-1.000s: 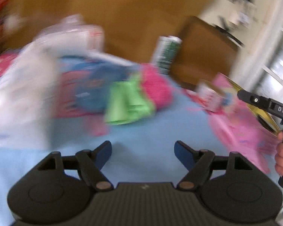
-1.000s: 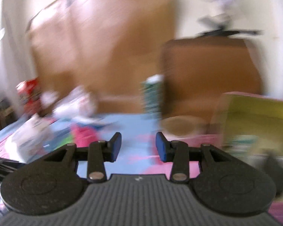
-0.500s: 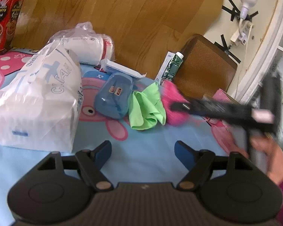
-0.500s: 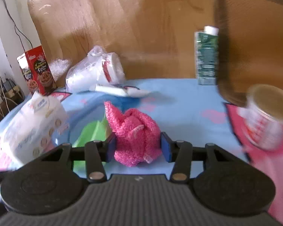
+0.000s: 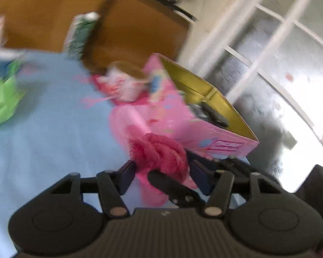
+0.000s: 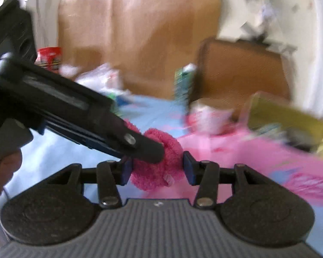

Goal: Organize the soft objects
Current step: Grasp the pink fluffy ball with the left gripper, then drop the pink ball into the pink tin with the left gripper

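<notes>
A fluffy magenta cloth ball (image 6: 159,163) sits between the blue pads of my right gripper (image 6: 157,168), held above the blue mat. The left gripper's fingers (image 6: 140,145) reach in from the left and touch the ball. In the left wrist view the same ball (image 5: 161,154) lies between the pads of my left gripper (image 5: 161,177), with a right-gripper finger (image 5: 172,186) crossing under it. A green cloth (image 5: 0,101) lies at the far left. The pink box (image 5: 204,116) with a gold inside stands open behind the ball.
A white cup (image 5: 125,83), a green carton (image 5: 80,34) and a brown chair back (image 5: 137,30) stand beyond the blue mat. A red box (image 6: 48,58) and white bags (image 6: 99,79) are at the back left. Both views are motion-blurred.
The right gripper lifted the magenta ball and carried it right toward the pink box. The left gripper swung right and closed in around the same ball.
</notes>
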Action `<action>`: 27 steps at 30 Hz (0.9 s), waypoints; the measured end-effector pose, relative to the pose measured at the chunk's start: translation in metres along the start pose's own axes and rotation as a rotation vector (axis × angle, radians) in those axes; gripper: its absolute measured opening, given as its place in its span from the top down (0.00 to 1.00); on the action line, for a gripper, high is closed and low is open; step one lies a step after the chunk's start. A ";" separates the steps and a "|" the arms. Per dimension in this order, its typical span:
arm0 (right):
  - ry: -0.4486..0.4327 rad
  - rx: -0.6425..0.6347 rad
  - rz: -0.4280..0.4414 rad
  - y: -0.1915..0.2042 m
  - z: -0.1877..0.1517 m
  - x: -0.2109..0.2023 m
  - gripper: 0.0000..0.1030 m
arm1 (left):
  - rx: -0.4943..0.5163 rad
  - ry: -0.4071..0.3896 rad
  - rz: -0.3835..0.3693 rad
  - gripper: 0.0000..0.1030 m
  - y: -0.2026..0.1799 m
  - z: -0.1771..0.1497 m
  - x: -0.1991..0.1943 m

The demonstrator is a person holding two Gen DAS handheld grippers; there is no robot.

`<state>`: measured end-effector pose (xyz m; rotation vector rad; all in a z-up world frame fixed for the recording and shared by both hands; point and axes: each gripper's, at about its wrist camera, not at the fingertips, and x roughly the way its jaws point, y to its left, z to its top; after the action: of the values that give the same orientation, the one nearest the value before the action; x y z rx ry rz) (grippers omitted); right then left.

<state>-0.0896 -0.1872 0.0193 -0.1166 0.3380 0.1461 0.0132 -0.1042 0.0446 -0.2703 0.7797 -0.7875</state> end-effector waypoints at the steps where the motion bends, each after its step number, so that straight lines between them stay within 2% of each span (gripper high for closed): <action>1: -0.033 -0.006 -0.040 -0.008 0.001 -0.008 0.50 | 0.024 -0.003 -0.017 0.46 -0.013 0.007 0.005; 4: -0.121 0.021 -0.137 -0.041 0.005 -0.028 0.50 | 0.104 -0.008 -0.072 0.46 -0.060 0.032 0.024; 7: -0.166 0.071 -0.225 -0.081 0.008 -0.036 0.50 | 0.186 -0.005 -0.096 0.46 -0.105 0.048 0.056; 12: -0.138 0.142 -0.328 -0.144 0.005 -0.019 0.50 | 0.225 0.020 -0.094 0.46 -0.141 0.061 0.125; 15: -0.097 0.164 -0.354 -0.170 0.004 0.004 0.49 | 0.201 0.038 -0.067 0.35 -0.143 0.065 0.154; 18: -0.072 0.144 -0.373 -0.182 0.005 0.023 0.45 | 0.195 0.018 -0.039 0.26 -0.138 0.066 0.155; 19: -0.062 0.125 -0.400 -0.186 0.006 0.027 0.42 | 0.187 0.006 -0.038 0.23 -0.136 0.066 0.150; 21: -0.034 0.099 -0.491 -0.194 0.008 0.038 0.42 | 0.186 -0.028 -0.032 0.21 -0.129 0.067 0.135; 24: -0.043 0.166 -0.493 -0.207 0.010 0.032 0.42 | 0.181 -0.082 -0.021 0.21 -0.115 0.071 0.107; 27: -0.087 0.175 -0.490 -0.199 0.014 0.017 0.42 | 0.151 -0.147 -0.009 0.21 -0.090 0.069 0.070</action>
<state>-0.0370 -0.3789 0.0443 -0.0173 0.2258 -0.3617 0.0466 -0.2209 0.0996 -0.1934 0.5783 -0.8210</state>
